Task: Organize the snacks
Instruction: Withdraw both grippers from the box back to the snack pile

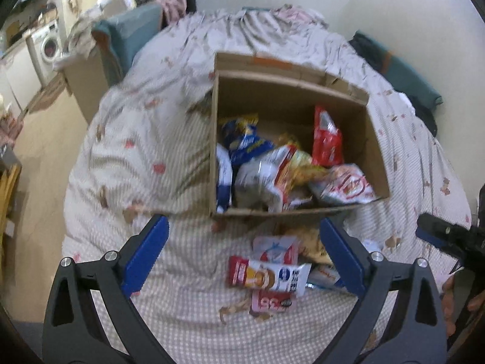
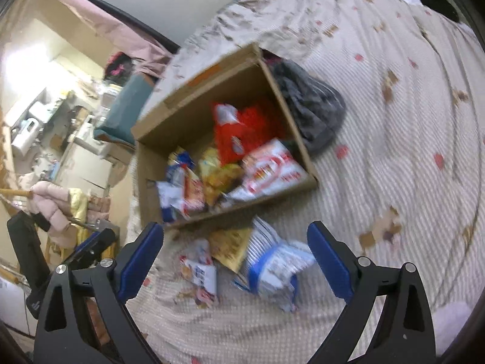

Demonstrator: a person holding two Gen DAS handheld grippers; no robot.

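Presently both the left gripper and right gripper stand wide open, empty (loose snack packets below), near the cardboard box.

Patterned bedspread spread over the bed, grey garment bunched mid-bed, washing machine seen beyond the bed's edge

We cannot read the smeared print on the snack packets in the cardboard box. The box partly hides a dark bundle, and the lowest packets stay buried.
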